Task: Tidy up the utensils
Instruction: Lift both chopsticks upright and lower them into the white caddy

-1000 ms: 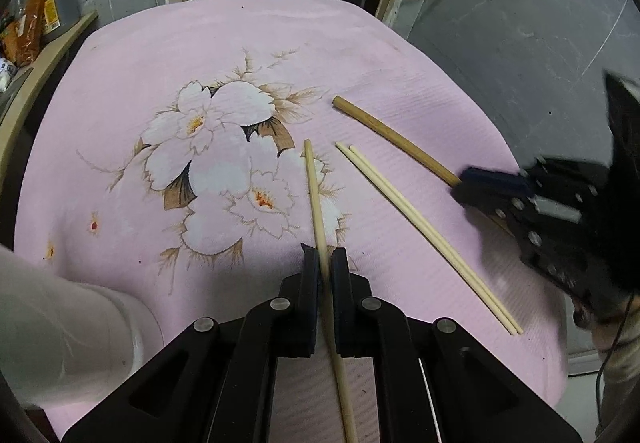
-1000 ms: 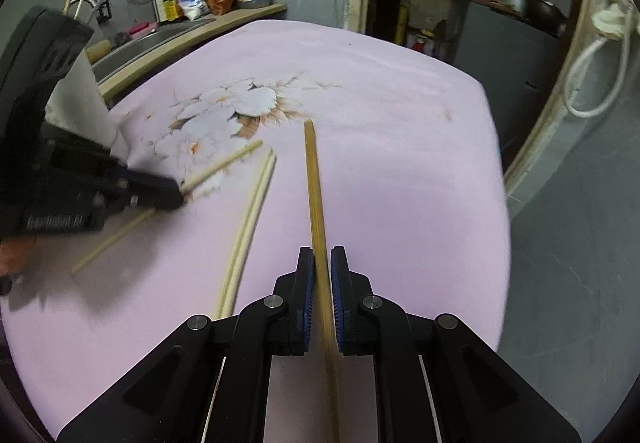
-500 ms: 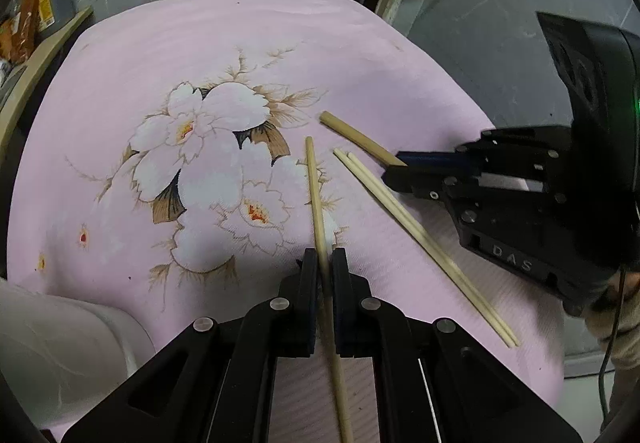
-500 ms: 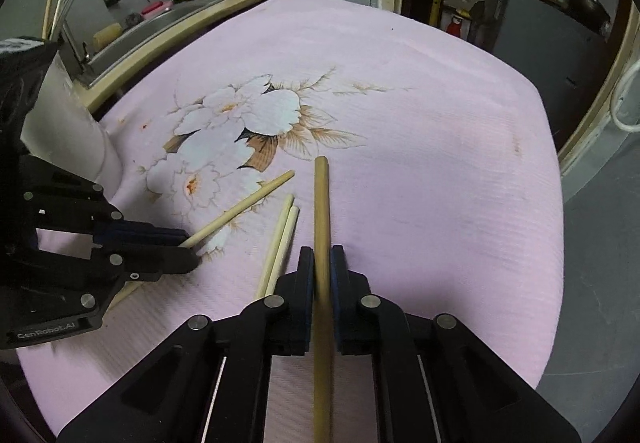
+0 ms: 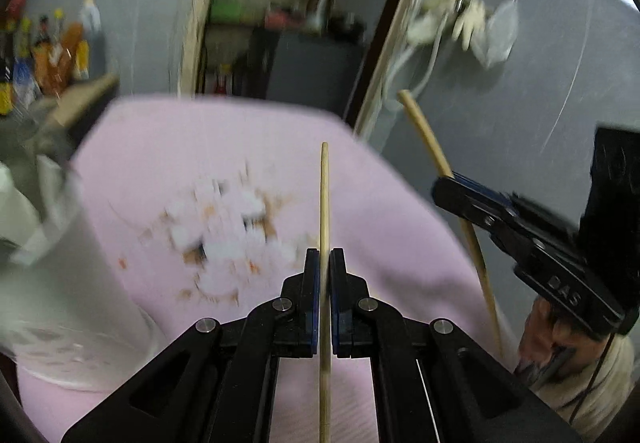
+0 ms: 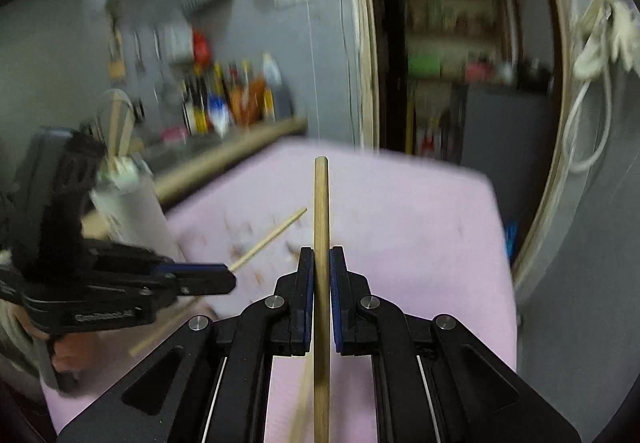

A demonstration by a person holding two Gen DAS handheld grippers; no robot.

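Observation:
My left gripper (image 5: pixel 324 255) is shut on a thin pale chopstick (image 5: pixel 324 195) and holds it in the air above the pink flowered tablecloth (image 5: pixel 224 147). My right gripper (image 6: pixel 321 253) is shut on a thicker brown chopstick (image 6: pixel 321 203), also lifted off the cloth. Each gripper shows in the other view: the right gripper (image 5: pixel 452 183) with its stick (image 5: pixel 424 135) at the right, the left gripper (image 6: pixel 228 277) with its stick (image 6: pixel 276 231) at the left. A white cylindrical holder (image 5: pixel 68 275) stands at the left, with sticks in it in the right wrist view (image 6: pixel 128 203).
A counter with sauce bottles (image 6: pixel 232 99) runs behind the table's left side. A dark doorway with shelves (image 6: pixel 460 43) lies behind the table. A pale chopstick (image 6: pixel 300 407) lies on the cloth under my right gripper. Both views are motion-blurred.
Both grippers have risen and tilted up, lifting their chopsticks off the cloth. The view now takes in the wall and doorway, and the white holder is closer at the left.

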